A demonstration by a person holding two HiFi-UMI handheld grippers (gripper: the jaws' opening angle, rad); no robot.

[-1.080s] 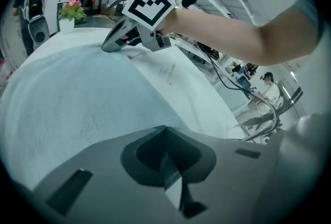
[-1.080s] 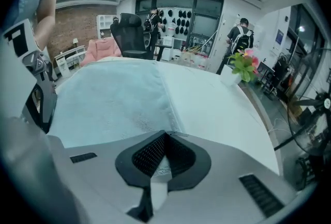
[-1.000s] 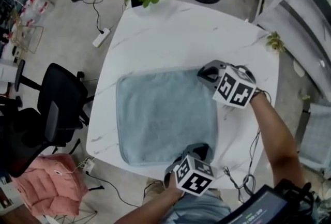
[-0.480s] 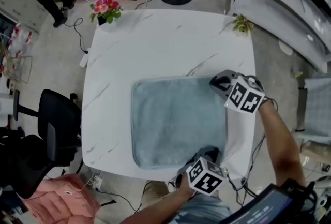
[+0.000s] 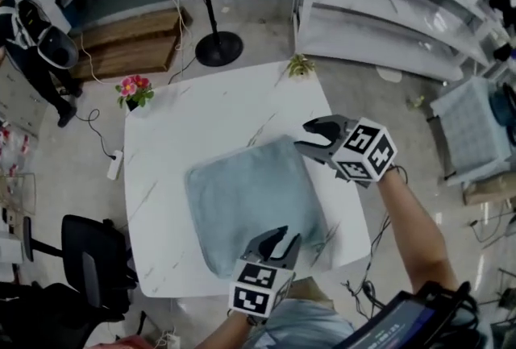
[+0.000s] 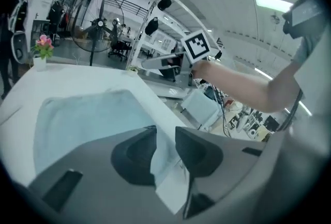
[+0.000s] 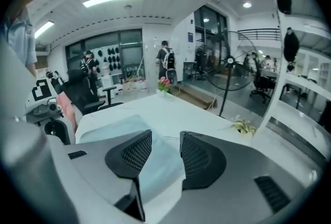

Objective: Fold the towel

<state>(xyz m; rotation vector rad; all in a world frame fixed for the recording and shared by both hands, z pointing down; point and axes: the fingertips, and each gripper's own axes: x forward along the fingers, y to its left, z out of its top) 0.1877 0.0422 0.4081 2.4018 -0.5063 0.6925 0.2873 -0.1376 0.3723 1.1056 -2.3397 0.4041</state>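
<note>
Blue towel (image 5: 254, 206) flat, left claw (image 5: 278, 238) and right claw (image 5: 305, 135) just opened, lifted off it, empty

White worktop (image 5: 201, 118) here, faintly grey-veined, with rounded corners, seen at a slant. A pale blue towel (image 5: 250, 202) lies spread on it, set toward the near right side, its near edge close to the worktop's rim. At the far left corner stands a pot of pink flowers (image 5: 135, 89), and at the far right corner a small green sprig (image 5: 301, 65), both well apart from the towel.
</note>
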